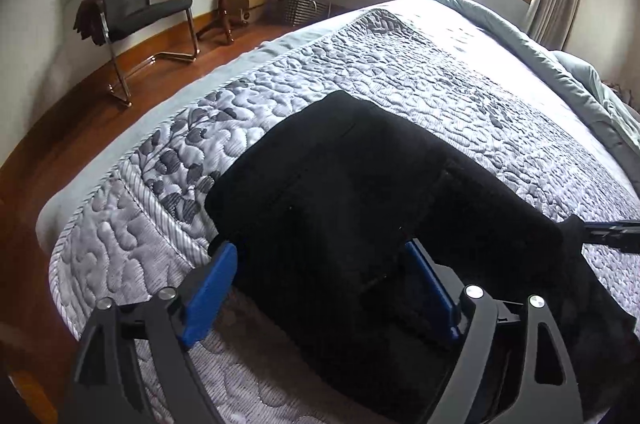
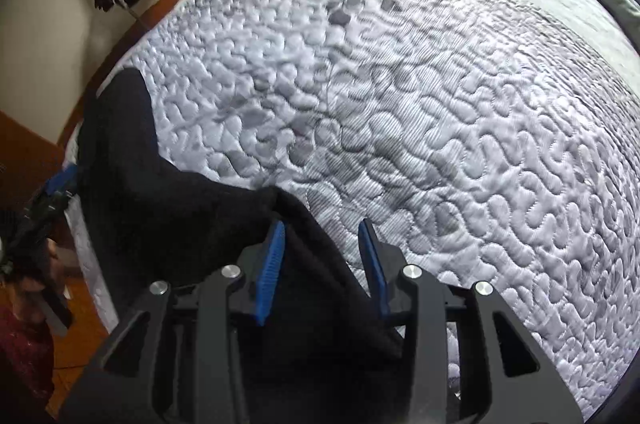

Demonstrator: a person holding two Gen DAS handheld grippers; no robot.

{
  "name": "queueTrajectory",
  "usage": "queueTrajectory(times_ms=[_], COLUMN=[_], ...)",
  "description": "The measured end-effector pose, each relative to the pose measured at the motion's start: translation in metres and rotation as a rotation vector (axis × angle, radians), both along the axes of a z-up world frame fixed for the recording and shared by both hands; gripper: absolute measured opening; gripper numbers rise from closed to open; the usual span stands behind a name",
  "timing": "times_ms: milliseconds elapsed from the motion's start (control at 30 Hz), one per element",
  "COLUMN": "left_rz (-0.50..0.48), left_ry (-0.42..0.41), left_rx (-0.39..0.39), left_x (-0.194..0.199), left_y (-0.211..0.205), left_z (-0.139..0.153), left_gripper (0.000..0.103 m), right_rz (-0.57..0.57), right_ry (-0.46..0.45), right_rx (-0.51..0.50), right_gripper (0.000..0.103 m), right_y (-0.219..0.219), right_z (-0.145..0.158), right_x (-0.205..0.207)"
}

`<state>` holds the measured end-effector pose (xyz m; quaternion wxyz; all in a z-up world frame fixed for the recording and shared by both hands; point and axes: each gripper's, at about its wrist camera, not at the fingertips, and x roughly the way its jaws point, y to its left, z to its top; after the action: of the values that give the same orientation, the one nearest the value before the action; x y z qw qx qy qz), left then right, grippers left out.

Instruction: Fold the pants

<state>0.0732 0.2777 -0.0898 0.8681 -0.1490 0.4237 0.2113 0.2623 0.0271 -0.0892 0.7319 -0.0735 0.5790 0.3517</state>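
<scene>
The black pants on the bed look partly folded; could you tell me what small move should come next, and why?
Probably bring the right gripper down and close its jaws on the pants edge lying between them. Both grippers stand open, nothing is gripped, and the fabric still trails unevenly across the quilt.

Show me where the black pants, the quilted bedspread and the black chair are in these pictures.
black pants (image 1: 340, 183): left wrist view, on the flat middle of the folded cloth.
quilted bedspread (image 2: 440, 123): right wrist view, on a bare patterned part.
black chair (image 1: 156, 11): left wrist view, on the seat cushion.
</scene>
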Motion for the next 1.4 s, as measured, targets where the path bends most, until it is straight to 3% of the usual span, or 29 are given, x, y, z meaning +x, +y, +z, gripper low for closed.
queueTrajectory(times_ms=[267,433,633,667,700,767,800,967,1067,1167,1233,1400], left_rz=[0.003,0.012,0.016,0.012,0.008,0.002,0.001,0.01,0.003,0.014,0.031,0.006], left_ry=[0.004,0.007,0.014,0.017,0.019,0.021,0.021,0.015,0.016,0.01,-0.011,-0.041], left_rx=[-0.024,-0.034,-0.042,-0.043,-0.044,-0.044,-0.043,-0.033,-0.044,-0.08,-0.103,-0.336], left_x=[-0.002,-0.002,-0.002,-0.002,-0.002,-0.003,-0.003,-0.002,-0.003,-0.012,-0.022,-0.033], left_y=[-0.001,-0.001,-0.002,-0.002,-0.002,-0.002,-0.002,-0.003,0.0,0.009,0.018,0.031], left_z=[-0.002,-0.004,-0.005,-0.005,-0.005,-0.006,-0.006,-0.01,-0.01,0.002,0.012,0.02], left_gripper=[0.088,0.089,0.089,0.089,0.09,0.09,0.09,0.094,0.095,0.093,0.092,0.091], right_rz=[-0.003,-0.039,0.07,0.079,0.087,0.1,0.1,0.018,-0.012,-0.051,-0.078,-0.119], right_ry=[0.032,0.011,0.039,0.055,0.065,0.065,0.032,-0.014,0.007,0.014,0.009,-0.04], right_rx=[0.007,0.125,0.051,0.034,0.03,0.046,0.035,0.066,0.0,0.035,0.075,0.132], right_gripper=[0.039,0.05,0.05,0.045,0.025,0.016,0.007,0.003,0.004,0.011,0.035,0.037], right_y=[0.005,-0.012,0.021,0.026,0.029,0.034,0.034,0.028,0.038,0.034,0.022,-0.021], right_z=[-0.004,0.021,0.006,-0.002,-0.008,-0.012,-0.01,-0.002,-0.023,-0.019,-0.005,0.03], right_x=[0.002,0.0,-0.01,-0.009,-0.01,-0.012,-0.013,-0.005,0.0,0.0,-0.003,-0.046])
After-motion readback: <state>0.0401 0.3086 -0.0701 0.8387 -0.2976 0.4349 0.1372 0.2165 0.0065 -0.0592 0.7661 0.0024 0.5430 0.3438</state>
